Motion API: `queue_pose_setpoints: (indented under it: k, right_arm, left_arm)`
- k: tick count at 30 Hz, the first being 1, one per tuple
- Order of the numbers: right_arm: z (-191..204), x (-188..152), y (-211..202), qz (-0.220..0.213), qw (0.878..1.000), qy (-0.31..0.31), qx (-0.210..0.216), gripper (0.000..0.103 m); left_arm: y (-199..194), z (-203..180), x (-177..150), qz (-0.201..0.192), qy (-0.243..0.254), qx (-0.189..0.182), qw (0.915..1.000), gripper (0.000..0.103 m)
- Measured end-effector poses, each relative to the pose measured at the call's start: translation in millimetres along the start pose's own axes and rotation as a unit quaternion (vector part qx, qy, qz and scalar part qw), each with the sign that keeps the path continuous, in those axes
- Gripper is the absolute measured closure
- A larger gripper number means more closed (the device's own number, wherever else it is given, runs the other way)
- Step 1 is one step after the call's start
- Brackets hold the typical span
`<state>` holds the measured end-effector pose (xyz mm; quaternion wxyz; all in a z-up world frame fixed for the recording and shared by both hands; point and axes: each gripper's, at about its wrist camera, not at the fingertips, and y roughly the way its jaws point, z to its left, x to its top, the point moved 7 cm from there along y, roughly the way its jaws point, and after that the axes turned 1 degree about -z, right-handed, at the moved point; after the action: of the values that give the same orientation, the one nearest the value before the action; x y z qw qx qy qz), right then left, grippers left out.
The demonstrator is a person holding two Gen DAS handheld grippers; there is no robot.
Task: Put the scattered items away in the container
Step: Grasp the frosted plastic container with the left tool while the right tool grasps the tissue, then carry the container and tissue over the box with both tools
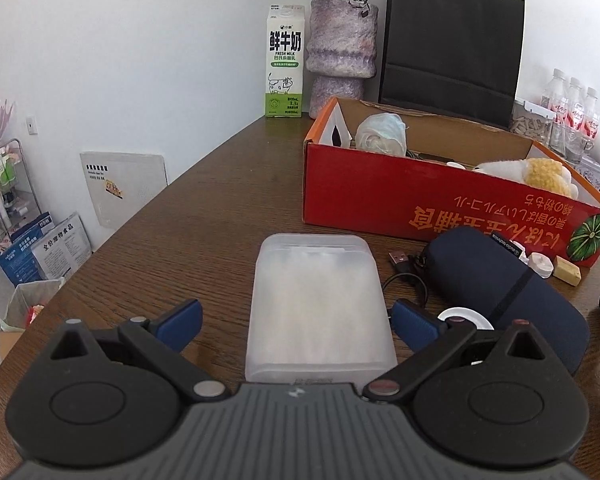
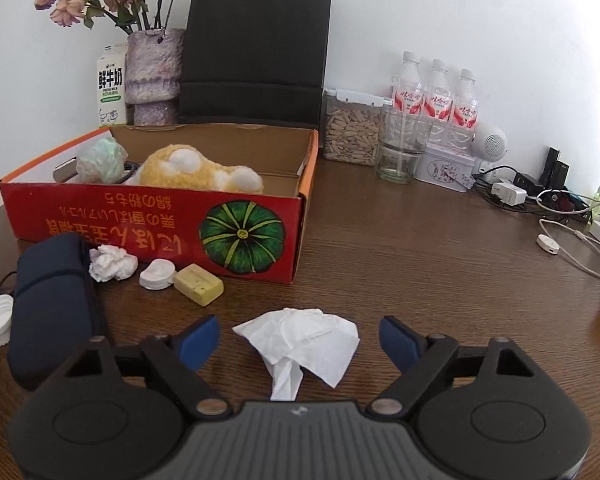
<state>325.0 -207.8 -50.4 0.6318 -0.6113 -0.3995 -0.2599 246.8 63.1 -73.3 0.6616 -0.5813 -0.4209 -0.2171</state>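
Two pickups in hand at once, both at the pre-grasp stage; red cardboard box with the green pumpkin print (image 2: pixel 156 224) already holds a yellow plush toy (image 2: pixel 196 172) and a few other bits.

Left gripper (image 1: pixel 296 322): jaws wide, straddling the frosted translucent plastic case (image 1: pixel 318 308) lying on the brown wooden table (image 1: pixel 220 208). Pads stand clear of both sides, no contact visible. Next: close on the case, lift, carry forward-right into the box.

Right gripper (image 2: pixel 300 342): jaws open, crumpled white tissue (image 2: pixel 304 340) between them, pads not touching it. Tissue is soft, so jaws need to close nearly fully.

Left on the table by the box: navy fabric pouch (image 2: pixel 52 300), yellow soap-like block (image 2: pixel 199 284).
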Motion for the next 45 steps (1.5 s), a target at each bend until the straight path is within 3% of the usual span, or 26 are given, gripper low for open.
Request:
queue_pose_setpoints:
  k: [1, 3, 7, 11, 26, 45]
  right_arm:
    - [0.9, -2.1, 3.5, 0.01, 1.0, 0.0, 0.004, 0.051]
    - [1.0, -3.0, 0.8, 0.004, 1.0, 0.006, 0.017, 0.07]
    - [2.8, -5.2, -1.6, 0.006, 1.0, 0.008, 0.029, 0.085]
    - [5.8, -3.1, -7.8, -0.01, 1.0, -0.002, 0.021, 0.087]
    - [6.9, 0.2, -31.2, -0.06, 0.998, -0.001, -0.012, 0.089]
    - [7.9, 2.8, -44.9, -0.1, 0.995, 0.005, -0.015, 0.089]
  left_arm:
    - [2.5, 0.5, -0.3, 0.006, -0.003, -0.001, 1.0, 0.0]
    - [6.8, 0.9, -1.9, 0.019, -0.007, -0.004, 0.9998, 0.0]
    - [4.2, 0.3, -1.5, 0.013, -0.006, -0.004, 0.9999, 0.01]
    - [-0.1, -0.1, -0.4, 0.001, -0.006, -0.007, 1.0, 0.036]
    - [-3.1, 8.8, 1.2, -0.005, -0.032, -0.005, 0.9995, 0.037]
    - [-25.9, 7.2, 11.7, -0.073, -0.053, -0.029, 0.9955, 0.037]
